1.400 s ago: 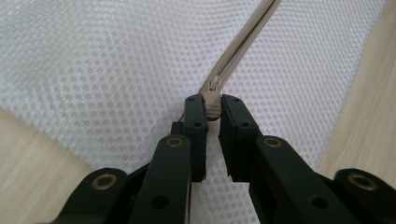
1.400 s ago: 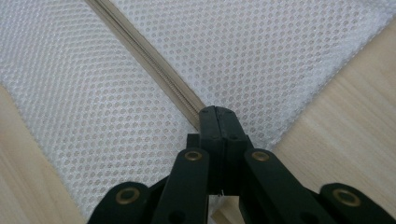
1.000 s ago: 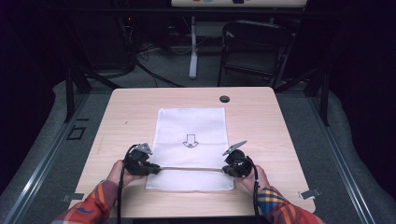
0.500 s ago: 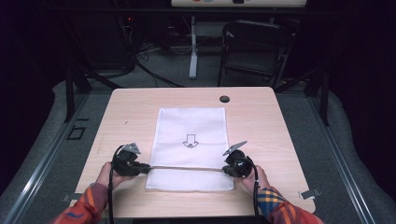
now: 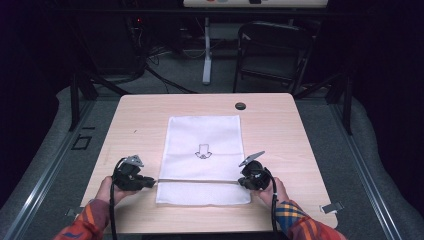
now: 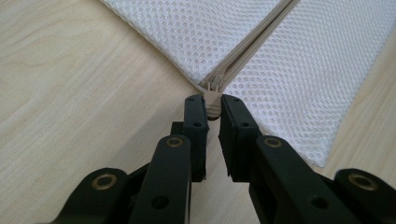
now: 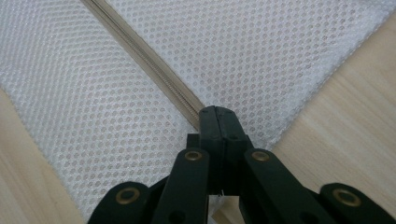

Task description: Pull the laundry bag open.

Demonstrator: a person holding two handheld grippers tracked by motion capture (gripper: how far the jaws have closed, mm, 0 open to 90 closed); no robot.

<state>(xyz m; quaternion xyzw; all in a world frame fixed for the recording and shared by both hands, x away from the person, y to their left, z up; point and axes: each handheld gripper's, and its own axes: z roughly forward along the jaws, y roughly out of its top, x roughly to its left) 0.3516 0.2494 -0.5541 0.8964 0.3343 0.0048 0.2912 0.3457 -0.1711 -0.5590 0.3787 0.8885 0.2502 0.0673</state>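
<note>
Lying flat near the middle of the pale wooden surface [image 5: 135, 120]: a white mesh zip bag [image 5: 204, 140] with a small arrow drawn on it. Running straight across the bag near its close end: a thin beige zipper [image 5: 200, 180], stretching from one side edge to the other.

Pinching the small beige zipper pull [image 6: 213, 103] at the bag's left edge: the left hand-held gripper [image 6: 213, 108], jaws narrow and pressing on the pull from both sides (the pull sitting right at the corner where the zipper ends). Lying low over the bare wood just beside the bag in the high view, black and held in a hand with an orange plaid sleeve [image 5: 92, 220].

Clamping the other end of the zipper at the bag's right edge: the right hand-held gripper [image 7: 217, 113], jaws squeezed tight together with the zipper strip and mesh caught between the tips. Resting on the bag's right side in the high view, a grey plate sticking up on top of it.

Sitting far off near the back edge of the surface, well apart from the bag: a small dark round thing [image 5: 240, 105] (too small to tell more).
</note>
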